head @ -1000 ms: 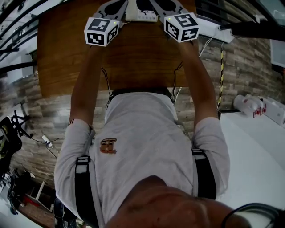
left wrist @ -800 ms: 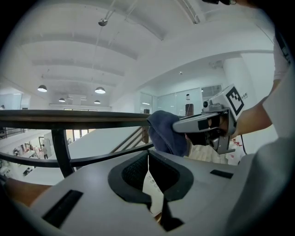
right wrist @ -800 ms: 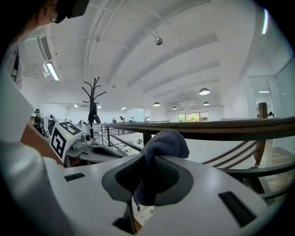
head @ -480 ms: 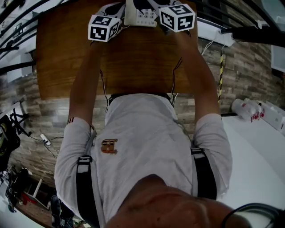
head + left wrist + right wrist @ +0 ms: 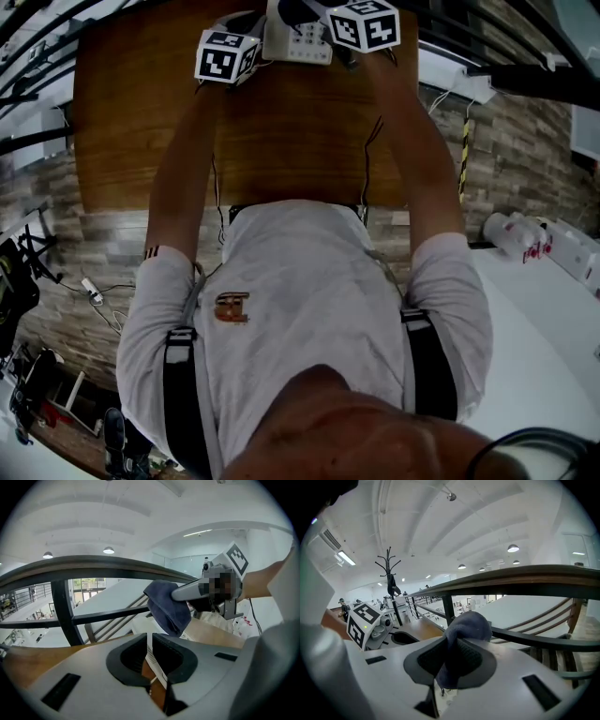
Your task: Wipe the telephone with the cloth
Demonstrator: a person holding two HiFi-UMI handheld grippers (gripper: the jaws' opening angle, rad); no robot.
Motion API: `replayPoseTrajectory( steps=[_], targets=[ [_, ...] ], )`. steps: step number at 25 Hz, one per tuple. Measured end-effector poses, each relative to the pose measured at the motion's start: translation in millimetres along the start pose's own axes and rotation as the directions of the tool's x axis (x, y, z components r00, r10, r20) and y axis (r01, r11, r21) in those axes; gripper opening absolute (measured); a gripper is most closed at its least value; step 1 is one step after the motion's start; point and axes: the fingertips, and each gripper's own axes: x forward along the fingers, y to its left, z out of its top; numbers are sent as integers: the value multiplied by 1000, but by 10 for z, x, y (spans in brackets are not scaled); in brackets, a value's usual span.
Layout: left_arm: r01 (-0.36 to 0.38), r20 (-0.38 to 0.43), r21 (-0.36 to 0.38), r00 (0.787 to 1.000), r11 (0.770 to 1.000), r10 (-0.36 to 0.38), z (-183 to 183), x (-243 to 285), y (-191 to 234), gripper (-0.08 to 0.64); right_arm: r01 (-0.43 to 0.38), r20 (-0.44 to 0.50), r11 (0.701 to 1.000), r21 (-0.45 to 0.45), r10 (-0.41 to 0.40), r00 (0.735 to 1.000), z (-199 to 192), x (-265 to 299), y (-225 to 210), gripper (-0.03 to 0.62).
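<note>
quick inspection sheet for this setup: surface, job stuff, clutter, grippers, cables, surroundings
surface: wooden table, dark brown grain.
job's things: white telephone at the table's far edge; dark blue cloth bunched in the right gripper.
clutter: nothing seen.
grippers: left gripper, jaws shut on the telephone's edge; right gripper, jaws shut on the cloth.
cables: thin black cables run along both forearms; white plug with its lead on the floor.
surroundings: dark railing beyond the table; stone-pattern floor; bottles at right.
</note>
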Motion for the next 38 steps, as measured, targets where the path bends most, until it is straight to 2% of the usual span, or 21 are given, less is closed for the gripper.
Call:
replayPoseTrajectory(
  steps=[6,12,19,23,32,35,38],
  targets=[
    [5,-69,-22,998,1000,-7,-174,153,24,69,-4,-51,1000,-6,4,999,-83,204,-90,72],
    [15,-125,-17,992,1000,-17,-282,284,-22,74,32,-114,999,-30,-35,993,-245,329,-228,72],
    [23,-138,-12,990,1000,-25,-296,294,-25,74,99,-186,992,-76,-112,976,-421,328,-436,72],
    [27,-136,-9,990,1000,-28,-305,303,-18,74,149,-215,986,-71,-161,963,-593,260,-594,72],
    [33,-130,-3,991,999,-33,-307,309,-31,74,268,-216,962,-61,-275,937,-724,-201,-869,72],
    [33,-128,-2,991,999,-33,-307,289,-40,74,263,-179,964,-41,-266,947,-637,-290,-753,72],
    [31,-130,0,991,1000,-31,-305,268,-53,74,209,-127,977,-38,-212,969,-499,-280,-485,72]
  ],
)
